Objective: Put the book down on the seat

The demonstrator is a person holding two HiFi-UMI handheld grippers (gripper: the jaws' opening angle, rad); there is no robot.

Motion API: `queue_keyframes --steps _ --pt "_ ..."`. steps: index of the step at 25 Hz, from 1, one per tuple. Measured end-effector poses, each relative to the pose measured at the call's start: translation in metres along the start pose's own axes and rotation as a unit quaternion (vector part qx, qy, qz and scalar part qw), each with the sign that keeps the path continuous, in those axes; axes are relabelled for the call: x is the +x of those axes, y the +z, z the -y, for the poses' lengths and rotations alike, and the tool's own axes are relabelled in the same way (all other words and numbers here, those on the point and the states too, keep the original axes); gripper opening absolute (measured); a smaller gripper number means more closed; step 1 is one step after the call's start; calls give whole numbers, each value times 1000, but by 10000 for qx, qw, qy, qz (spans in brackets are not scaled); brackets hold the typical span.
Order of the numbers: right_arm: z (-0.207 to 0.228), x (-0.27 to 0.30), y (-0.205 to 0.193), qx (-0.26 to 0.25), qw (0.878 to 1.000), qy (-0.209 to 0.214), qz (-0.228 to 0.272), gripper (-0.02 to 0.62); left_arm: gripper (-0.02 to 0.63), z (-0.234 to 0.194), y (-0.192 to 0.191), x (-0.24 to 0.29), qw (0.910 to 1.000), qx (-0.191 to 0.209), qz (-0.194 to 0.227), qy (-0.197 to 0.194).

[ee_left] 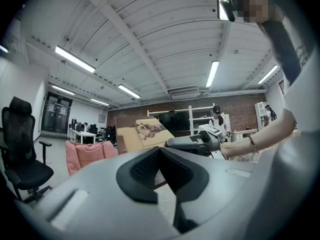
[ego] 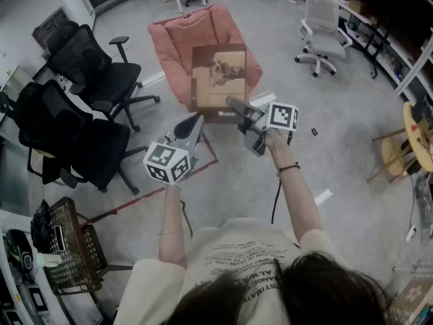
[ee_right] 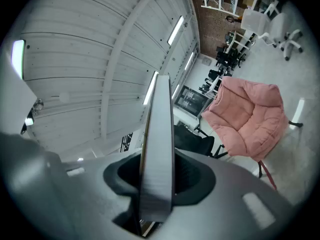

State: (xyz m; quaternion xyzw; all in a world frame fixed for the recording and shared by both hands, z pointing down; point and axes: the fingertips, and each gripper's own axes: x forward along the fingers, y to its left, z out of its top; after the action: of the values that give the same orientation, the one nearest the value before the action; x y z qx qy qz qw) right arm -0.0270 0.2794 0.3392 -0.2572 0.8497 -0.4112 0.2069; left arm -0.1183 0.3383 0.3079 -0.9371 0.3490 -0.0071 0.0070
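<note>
A brown book (ego: pixel 218 83) with a dog picture on its cover stands upright in the air, just in front of the pink cushioned seat (ego: pixel 203 39). My right gripper (ego: pixel 235 108) is shut on the book's lower right edge. In the right gripper view the book's edge (ee_right: pixel 159 119) runs up between the jaws, with the pink seat (ee_right: pixel 250 119) beyond and below it. My left gripper (ego: pixel 196 122) hangs to the book's lower left, apart from it, shut and empty. The left gripper view shows the book (ee_left: pixel 147 133) and the pink seat (ee_left: pixel 87 154) ahead.
Two black office chairs (ego: pixel 91 73) (ego: pixel 67 144) stand left of the seat. A white office chair (ego: pixel 321 29) is at the back right, a wooden stool (ego: pixel 406 147) at the right edge. A wire basket (ego: pixel 71 246) sits at my lower left.
</note>
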Motion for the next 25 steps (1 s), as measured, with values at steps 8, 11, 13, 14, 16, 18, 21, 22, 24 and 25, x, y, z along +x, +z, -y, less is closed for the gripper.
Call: queue_keyframes --steps 8,11,13,14,16,18,21,22,24,25 --pt "4 1 0 68 10000 -12 13 146 -13 -3 -4 5 9999 -78 -63 -6" --pt "7 1 1 53 10000 -24 20 146 -13 -3 -9 7 9999 -110 -76 7" --pt "11 -1 1 31 10000 -86 17 146 -13 -4 -12 8 9999 -132 -90 15" --pt "13 -1 1 20 9999 -107 17 146 -14 -5 -12 8 9999 -138 -93 18" --pt "12 1 3 2 10000 -39 23 146 -14 -6 -13 9 9999 -144 -93 19" --pt "13 1 4 -6 10000 -1 15 146 -12 -6 -15 12 9998 -145 -102 21" --pt "17 -6 10 -3 10000 35 -27 146 -13 -1 -16 21 9998 -152 -111 55" --pt "18 -8 13 8 10000 70 -39 146 -13 0 -15 25 9998 -157 -111 69" --pt "21 -12 19 50 9999 116 -53 146 -14 2 -14 32 9997 -161 -120 100" --pt "24 -14 22 90 9999 118 -61 146 -13 3 -15 34 9997 -162 -125 120"
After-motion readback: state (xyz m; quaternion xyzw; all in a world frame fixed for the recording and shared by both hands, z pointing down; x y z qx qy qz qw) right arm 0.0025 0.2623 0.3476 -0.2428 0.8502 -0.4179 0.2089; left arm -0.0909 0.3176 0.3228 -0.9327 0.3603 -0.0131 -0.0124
